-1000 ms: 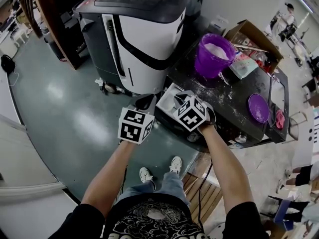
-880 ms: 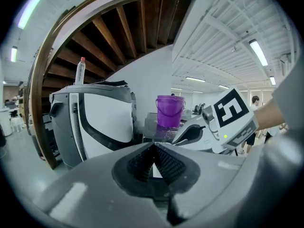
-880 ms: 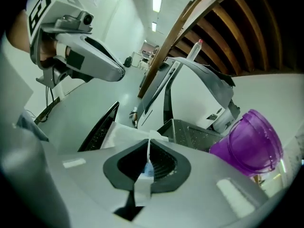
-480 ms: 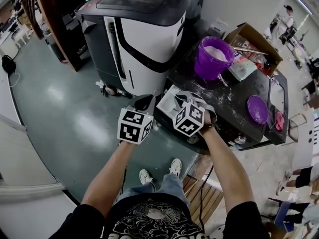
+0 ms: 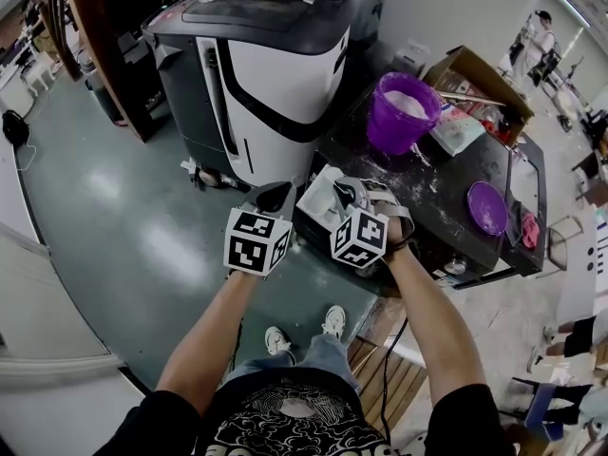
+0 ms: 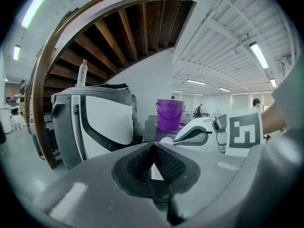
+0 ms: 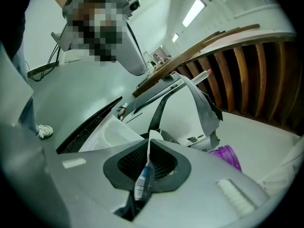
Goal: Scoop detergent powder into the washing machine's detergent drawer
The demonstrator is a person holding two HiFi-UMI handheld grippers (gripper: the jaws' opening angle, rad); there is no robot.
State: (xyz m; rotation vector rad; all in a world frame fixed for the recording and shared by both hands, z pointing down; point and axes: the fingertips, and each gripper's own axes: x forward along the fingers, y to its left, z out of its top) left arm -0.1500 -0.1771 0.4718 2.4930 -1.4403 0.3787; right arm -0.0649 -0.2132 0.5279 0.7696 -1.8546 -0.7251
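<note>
The white detergent drawer (image 5: 318, 190) stands pulled out from the dark washing machine (image 5: 446, 193). A purple bucket (image 5: 404, 112) of white powder sits on the machine's top. My right gripper (image 5: 347, 194) hangs over the drawer, rolled to one side, and is shut on a thin white scoop handle (image 7: 142, 178) with a blue mark. The right gripper view shows the drawer (image 7: 107, 134) just past the jaws (image 7: 148, 148); the scoop's bowl is mostly hidden. My left gripper (image 5: 275, 196) waits beside the drawer's left edge with its jaws (image 6: 153, 148) together, and I see nothing in them.
A tall white-and-black appliance (image 5: 275, 55) stands to the left of the washing machine. On the dusty machine top lie a purple lid (image 5: 486, 207) and an open cardboard box (image 5: 475, 74). Spilt powder lies around the bucket. Green floor (image 5: 123, 217) stretches to the left.
My right gripper has rolled over the drawer, its marker cube turning and dropping slightly leftward. The left gripper has stayed in place.
</note>
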